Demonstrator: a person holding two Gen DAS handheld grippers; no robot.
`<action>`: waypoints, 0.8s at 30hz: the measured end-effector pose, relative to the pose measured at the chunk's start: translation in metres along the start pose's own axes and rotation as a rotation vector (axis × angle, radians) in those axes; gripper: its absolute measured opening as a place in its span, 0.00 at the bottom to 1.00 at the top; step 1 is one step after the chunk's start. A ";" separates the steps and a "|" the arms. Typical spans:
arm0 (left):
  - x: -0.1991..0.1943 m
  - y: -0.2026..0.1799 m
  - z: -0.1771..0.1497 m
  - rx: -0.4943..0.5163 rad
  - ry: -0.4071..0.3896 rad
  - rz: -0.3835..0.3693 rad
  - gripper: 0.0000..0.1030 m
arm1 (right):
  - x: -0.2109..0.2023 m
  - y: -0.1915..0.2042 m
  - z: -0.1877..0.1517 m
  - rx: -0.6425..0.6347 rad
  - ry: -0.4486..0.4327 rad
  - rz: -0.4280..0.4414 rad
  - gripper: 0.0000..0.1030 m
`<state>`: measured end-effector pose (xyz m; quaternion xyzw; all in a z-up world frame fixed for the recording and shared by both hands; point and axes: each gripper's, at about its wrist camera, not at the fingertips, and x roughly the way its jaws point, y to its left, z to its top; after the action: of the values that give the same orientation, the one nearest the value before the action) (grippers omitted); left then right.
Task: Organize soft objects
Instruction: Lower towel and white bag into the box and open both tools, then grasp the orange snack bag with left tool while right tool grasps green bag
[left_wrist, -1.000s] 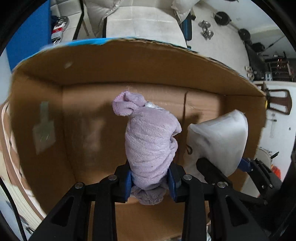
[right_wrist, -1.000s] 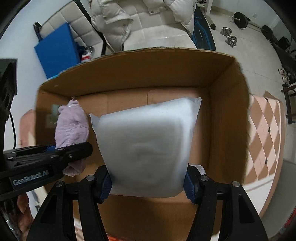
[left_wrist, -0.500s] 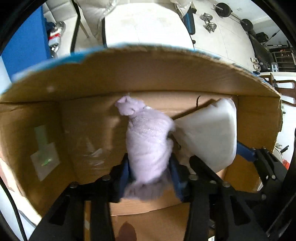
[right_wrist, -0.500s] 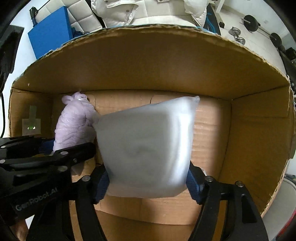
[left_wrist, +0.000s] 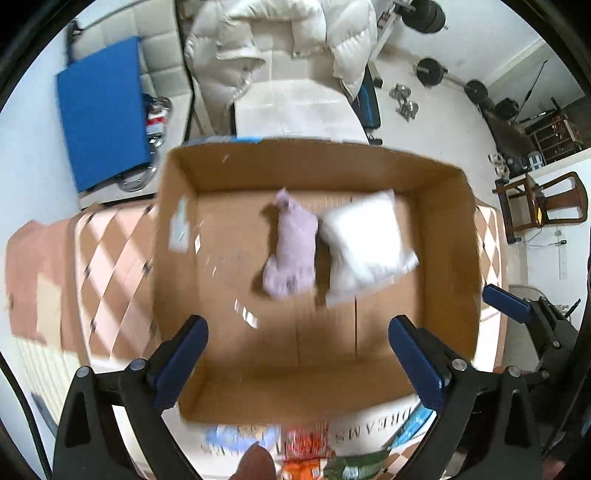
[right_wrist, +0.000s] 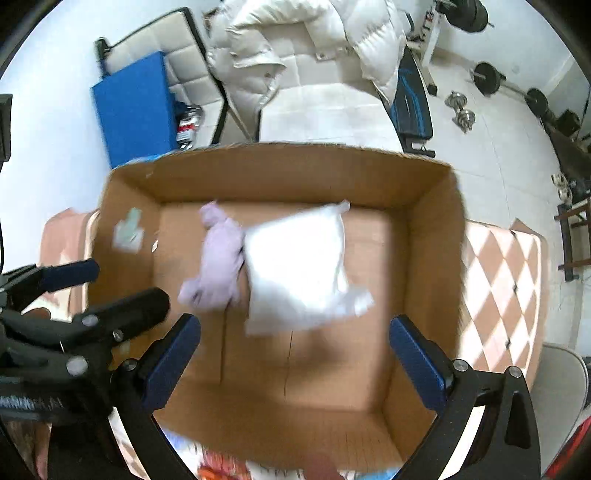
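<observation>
Cardboard box (left_wrist: 447, 236) fills the middle of both wrist views, top open, standing on a pink-and-white checked surface (left_wrist: 110, 258). White puffy jacket (left_wrist: 280, 37) lies on a pale seat beyond the box; blue panel (left_wrist: 99, 114) leans to the left of that.

Inside the box, on its floor: white pillow (left_wrist: 364, 240), roughly square, blurred in both views. Purple towel bundle (left_wrist: 293, 245) lies just to the left of the pillow, the two touching along one edge. Both sit toward the far wall of the box, nearer its centre than its side walls.

Left claw (left_wrist: 297, 363): blue-padded fingers spread wide, nothing between them, held above the near edge of the box. Right claw (right_wrist: 293, 363): fingers equally wide apart, empty, above the near edge as well. The left claw's fingers show at the left of the right wrist view.
</observation>
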<state>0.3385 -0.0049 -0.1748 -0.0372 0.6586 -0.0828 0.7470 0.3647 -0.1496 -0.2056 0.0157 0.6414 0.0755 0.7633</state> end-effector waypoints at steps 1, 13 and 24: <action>-0.007 0.001 -0.021 -0.001 -0.018 0.017 0.97 | -0.008 0.006 -0.009 -0.008 -0.008 -0.003 1.00; 0.069 0.019 -0.217 -0.031 0.164 0.232 0.97 | 0.034 0.069 -0.253 -0.430 0.222 -0.099 1.00; 0.089 0.008 -0.265 -0.014 0.198 0.237 0.97 | 0.107 0.086 -0.322 -0.510 0.381 -0.125 0.82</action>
<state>0.0874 0.0014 -0.2979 0.0440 0.7294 0.0070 0.6826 0.0585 -0.0734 -0.3568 -0.2300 0.7328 0.1882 0.6122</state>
